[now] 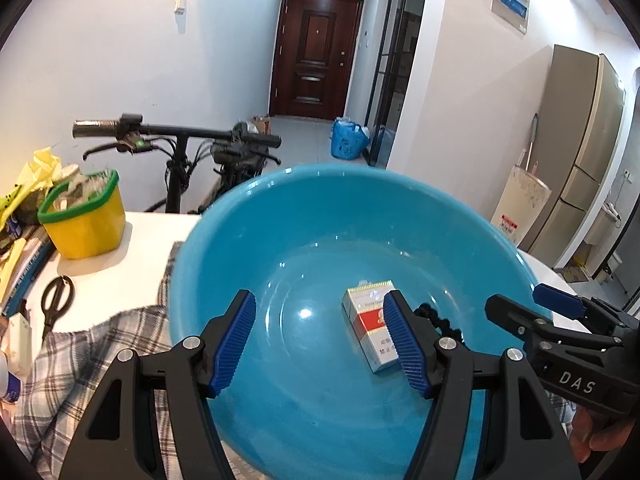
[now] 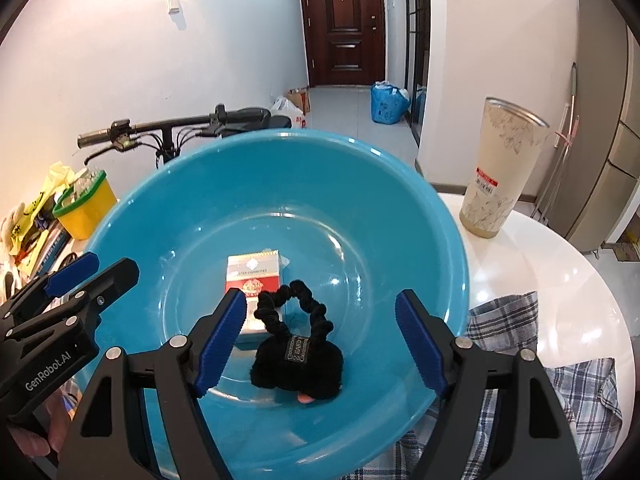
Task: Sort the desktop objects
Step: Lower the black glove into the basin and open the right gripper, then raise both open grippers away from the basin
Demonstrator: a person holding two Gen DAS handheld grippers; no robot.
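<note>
A big blue basin [image 1: 280, 208] [image 2: 168, 196] stands on the white table. In it lie a red-and-white cigarette pack [image 1: 370, 322] [image 2: 253, 276] and a black hair scrunchie [image 2: 298, 356], seen partly in the left wrist view [image 1: 436, 320]. My left gripper [image 1: 324, 340] is open and empty over the basin's near side. My right gripper [image 2: 320, 340] is open and empty above the scrunchie. Each gripper shows at the edge of the other's view, the right in the left wrist view [image 1: 560, 320] and the left in the right wrist view [image 2: 76, 284].
A plaid cloth [image 1: 100, 344] [image 2: 540, 344] lies under the basin. A yellow bin with a green rim [image 1: 86, 212] [image 2: 86, 204], scissors [image 1: 56, 296] and clutter sit at the left. A tall beige cup [image 2: 500, 168] stands at the right. A bicycle [image 1: 180, 140] is behind the table.
</note>
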